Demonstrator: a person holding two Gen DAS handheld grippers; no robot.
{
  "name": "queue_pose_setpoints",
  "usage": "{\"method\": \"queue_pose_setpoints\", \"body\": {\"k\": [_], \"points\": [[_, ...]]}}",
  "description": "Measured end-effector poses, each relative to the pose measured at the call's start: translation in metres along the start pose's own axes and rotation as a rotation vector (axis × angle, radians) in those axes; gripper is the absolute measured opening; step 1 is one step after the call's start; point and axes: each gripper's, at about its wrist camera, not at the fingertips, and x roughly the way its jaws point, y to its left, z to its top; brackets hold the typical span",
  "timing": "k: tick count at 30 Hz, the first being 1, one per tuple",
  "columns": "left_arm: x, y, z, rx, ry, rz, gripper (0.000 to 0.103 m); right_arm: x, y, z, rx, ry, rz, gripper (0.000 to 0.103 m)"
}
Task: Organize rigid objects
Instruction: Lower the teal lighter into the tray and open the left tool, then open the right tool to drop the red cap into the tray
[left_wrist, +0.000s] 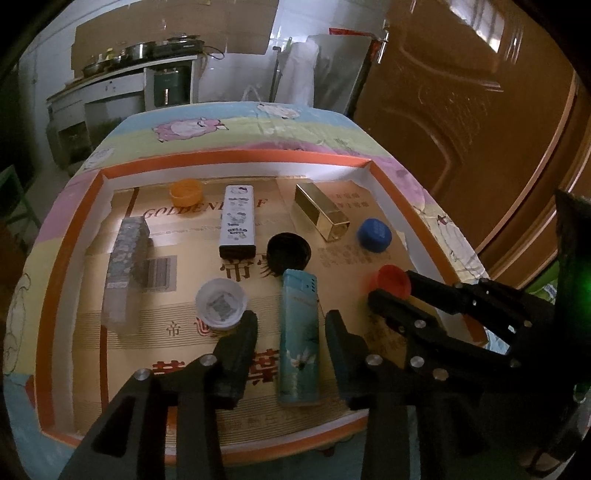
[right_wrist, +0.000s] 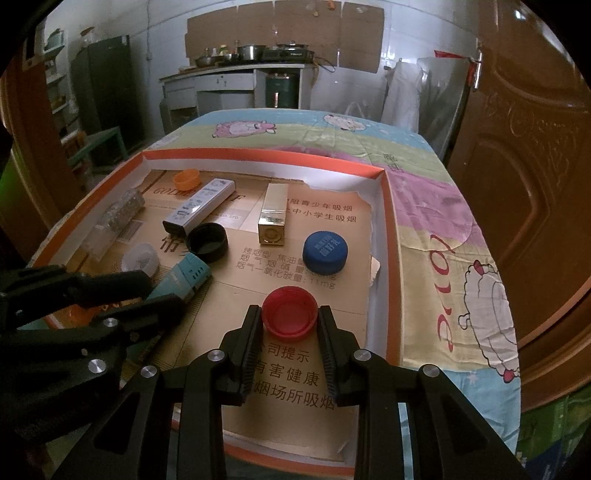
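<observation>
On the cartoon cloth sits our orange-rimmed tray (left_wrist: 74, 236). Left view: our left gripper (left_wrist: 291, 325) stands apart around the teal lighter (left_wrist: 298, 339). Right view alone shows our right gripper (right_wrist: 290, 321) clamping the red cap (right_wrist: 289, 316).

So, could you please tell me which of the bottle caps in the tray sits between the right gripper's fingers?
The red plastic cap, open side up; the blue, black, orange and clear caps lie farther off.

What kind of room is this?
Most likely a home kitchen: metal pots and pans sit on a white counter against the back wall, a dark tall fridge stands nearby, and a brown wooden door is at the right.
</observation>
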Motion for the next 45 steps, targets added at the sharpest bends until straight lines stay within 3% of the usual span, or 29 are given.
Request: {"method": "queue_pose_setpoints", "body": {"k": [17, 32, 45], "points": [[-0.019, 0.005, 0.003, -0.028, -0.058, 0.008, 0.040, -0.010, 0.002, 0.004, 0.001, -0.021, 0.000, 0.038], [-0.051, 0.001, -0.008, -0.038, -0.128, 0.094, 0.040, -0.042, 0.006, -0.002, 0.054, -0.066, -0.012, 0.039], [-0.102, 0.001, -0.025, -0.065, -0.219, 0.177, 0.040, -0.101, 0.024, -0.015, 0.098, -0.156, -0.048, 0.039]]}}
